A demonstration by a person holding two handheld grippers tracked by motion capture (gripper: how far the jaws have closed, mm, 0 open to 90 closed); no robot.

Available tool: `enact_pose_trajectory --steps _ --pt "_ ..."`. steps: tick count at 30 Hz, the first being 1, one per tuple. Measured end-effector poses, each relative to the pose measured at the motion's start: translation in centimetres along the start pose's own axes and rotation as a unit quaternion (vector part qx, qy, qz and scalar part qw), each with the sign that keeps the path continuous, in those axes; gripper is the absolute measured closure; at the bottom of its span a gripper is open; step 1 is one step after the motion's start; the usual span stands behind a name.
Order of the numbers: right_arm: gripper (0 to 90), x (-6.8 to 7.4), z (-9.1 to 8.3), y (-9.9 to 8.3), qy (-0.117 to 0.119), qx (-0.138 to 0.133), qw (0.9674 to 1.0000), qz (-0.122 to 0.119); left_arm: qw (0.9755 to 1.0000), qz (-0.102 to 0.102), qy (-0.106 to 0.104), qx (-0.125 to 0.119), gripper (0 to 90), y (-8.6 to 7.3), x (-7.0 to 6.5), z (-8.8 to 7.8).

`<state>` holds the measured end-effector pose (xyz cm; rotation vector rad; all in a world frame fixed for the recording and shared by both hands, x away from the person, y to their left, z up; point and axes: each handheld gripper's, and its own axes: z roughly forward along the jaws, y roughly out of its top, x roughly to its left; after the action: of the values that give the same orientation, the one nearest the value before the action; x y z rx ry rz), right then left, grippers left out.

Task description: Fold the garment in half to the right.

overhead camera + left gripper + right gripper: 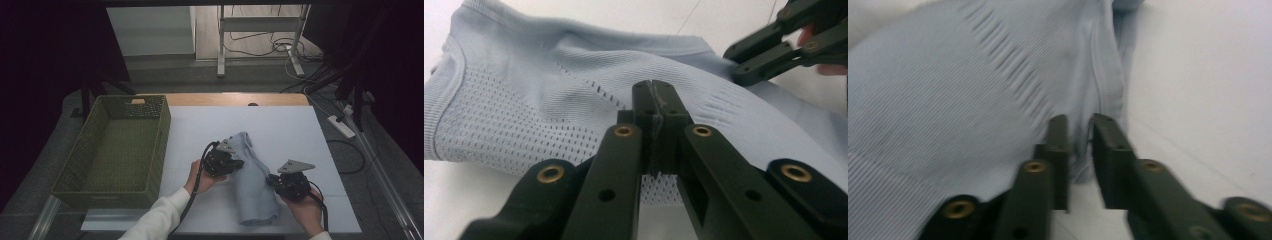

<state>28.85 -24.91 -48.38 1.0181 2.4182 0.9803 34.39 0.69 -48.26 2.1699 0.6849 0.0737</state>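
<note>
A pale blue garment (250, 175) is seen on a white table cover (290, 130); part of its knit is patterned with small mesh holes, part with fine ribbing. Both grippers, left (239, 162) and right (272, 179), are black, with brass-coloured rivets. At the left, an olive-green woven basket (75, 165) is seen.

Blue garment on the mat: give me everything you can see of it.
The light blue garment looks like a thin knit, with open mesh panels, ribbed lines and a banded edge. It lies folded into a long, rumpled strip on the white mat, right of the green woven basket. The left hand-held gripper is shut on a pinch of its fabric. The right hand-held gripper stands at its seamed edge, jaws slightly apart around a fold.
</note>
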Motion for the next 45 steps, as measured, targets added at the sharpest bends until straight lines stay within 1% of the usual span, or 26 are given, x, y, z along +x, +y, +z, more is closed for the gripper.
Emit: enact_pose_trajectory --steps 1,3,5,6,7,9,10,11,13,14,16,19,21,22,23,25,28,33,40,45 --pt "71.1 0.1 -0.2 0.2 -0.004 -0.006 1.0000 0.000 1.0000 0.000 0.001 0.001 89.1 0.0 0.1 0.1" --pt "67.1 0.4 -0.8 0.6 -0.008 -0.028 0.9996 -0.003 1.0000 -0.001 0.002 0.004 89.1 -0.1 0.1 0.2" --pt "66.9 0.9 -1.4 1.2 0.003 -0.052 0.9986 -0.011 1.0000 -0.002 0.001 0.004 89.1 -0.1 0.2 0.3" --pt "67.0 1.3 -1.6 1.5 0.010 -0.062 0.9979 -0.014 1.0000 -0.003 0.000 0.005 89.2 -0.1 0.2 0.3" --pt "67.6 1.7 -1.8 1.8 0.022 -0.071 0.9970 -0.019 1.0000 -0.003 0.000 0.006 89.2 -0.2 0.2 0.4" --pt "71.1 2.7 -1.8 2.4 0.053 -0.087 0.9943 -0.031 1.0000 -0.006 -0.001 0.006 89.1 -0.2 0.2 0.6" --pt "74.2 3.2 -1.7 2.7 0.068 -0.090 0.9929 -0.036 1.0000 -0.005 -0.001 0.007 89.2 -0.2 0.2 0.6" --pt "78.5 3.9 -1.6 3.0 0.081 -0.089 0.9918 -0.043 1.0000 -0.006 -0.001 0.006 89.2 -0.3 0.2 0.7" --pt "85.6 5.1 -1.2 3.7 0.099 -0.085 0.9896 -0.061 1.0000 -0.007 -0.001 0.006 89.2 -0.3 0.2 0.7" --pt "88.2 5.6 -0.9 4.1 0.104 -0.083 0.9888 -0.068 1.0000 -0.007 -0.002 0.006 89.2 -0.3 0.3 0.7" --pt "89.3 6.4 -0.3 4.8 0.115 -0.074 0.9876 -0.077 0.9999 -0.008 -0.002 0.006 89.2 -0.3 0.3 0.7" --pt "89.4 7.1 0.9 5.4 0.119 -0.062 0.9872 -0.087 0.9999 -0.009 -0.003 0.006 89.2 -0.4 0.4 0.7" --pt "89.5 7.1 1.7 5.2 0.115 -0.045 0.9883 -0.090 0.9999 -0.009 -0.004 0.006 89.2 -0.4 0.4 0.7" --pt "89.5 6.9 2.0 5.0 0.113 -0.038 0.9891 -0.087 0.9999 -0.009 -0.004 0.008 89.2 -0.4 0.4 0.7" --pt "89.5 6.7 2.1 4.8 0.119 -0.036 0.9889 -0.081 0.9999 -0.010 -0.005 0.007 89.2 -0.5 0.5 0.8" --pt "89.5 6.4 2.2 4.5 0.121 -0.033 0.9893 -0.074 0.9999 -0.012 -0.008 0.007 89.1 -0.5 0.5 0.9" --pt "89.5 6.3 2.2 4.2 0.122 -0.029 0.9892 -0.076 0.9999 -0.011 -0.007 0.010 89.2 -0.5 0.5 1.0" --pt "89.5 6.3 2.9 3.5 0.127 -0.010 0.9885 -0.082 0.9998 -0.012 -0.007 0.014 89.2 -0.7 0.6 1.1" --pt "89.5 6.2 3.5 2.9 0.131 0.000 0.9879 -0.083 0.9997 -0.013 -0.008 0.020 89.2 -1.0 0.7 1.4" --pt "89.6 6.0 3.8 2.4 0.139 0.003 0.9871 -0.080 0.9995 -0.016 -0.010 0.024 89.2 -1.2 0.9 1.8"
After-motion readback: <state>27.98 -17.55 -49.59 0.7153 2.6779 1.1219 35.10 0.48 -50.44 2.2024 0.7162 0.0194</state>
